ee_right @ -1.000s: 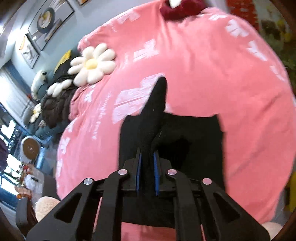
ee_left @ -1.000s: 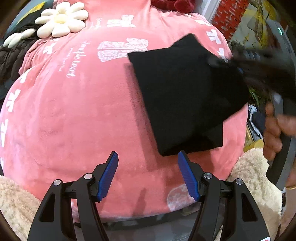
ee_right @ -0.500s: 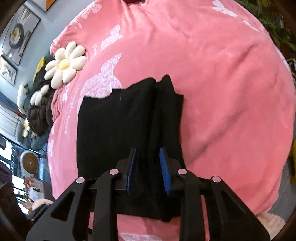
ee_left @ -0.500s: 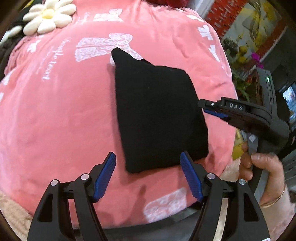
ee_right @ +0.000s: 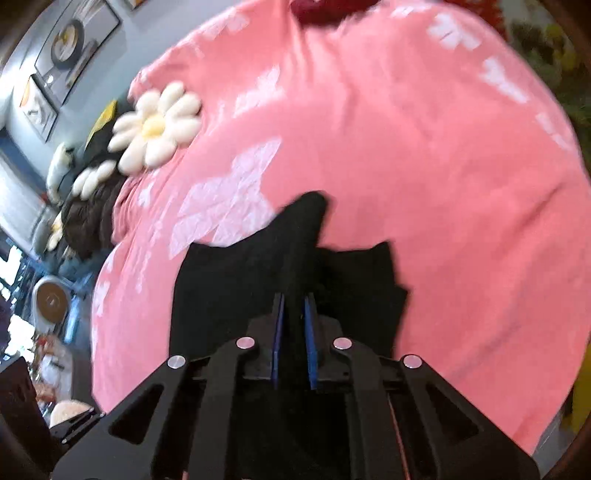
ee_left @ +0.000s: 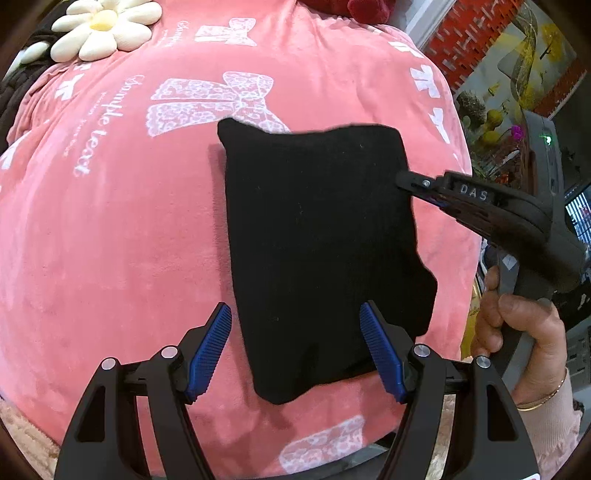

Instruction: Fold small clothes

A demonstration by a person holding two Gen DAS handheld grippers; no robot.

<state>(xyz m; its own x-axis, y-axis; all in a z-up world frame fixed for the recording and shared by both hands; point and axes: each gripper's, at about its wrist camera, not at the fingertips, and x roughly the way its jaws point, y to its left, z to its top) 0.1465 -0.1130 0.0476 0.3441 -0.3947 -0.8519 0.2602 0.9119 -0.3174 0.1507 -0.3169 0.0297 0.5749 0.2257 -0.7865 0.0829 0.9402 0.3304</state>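
Note:
A folded black garment (ee_left: 317, 236) lies on the pink blanket (ee_left: 110, 229). My left gripper (ee_left: 295, 347) is open, its blue pads either side of the garment's near edge, just above it. My right gripper (ee_right: 293, 321) is shut on the garment's right edge (ee_right: 306, 236), lifting a ridge of black cloth. In the left wrist view the right gripper (ee_left: 406, 182) comes in from the right at the garment's edge, held by a hand (ee_left: 524, 325).
A white daisy cushion (ee_left: 103, 29) lies at the blanket's far left, beside dark cushions (ee_right: 88, 218). A dark red plush item (ee_left: 365, 7) sits at the far edge. A beige fluffy rug (ee_left: 22, 435) lies below the blanket's near edge. Plants (ee_left: 491, 122) stand at right.
The right gripper, partly open half a second ago, has closed on the garment's right edge and raised it. The left gripper moved closer over the garment's near edge.

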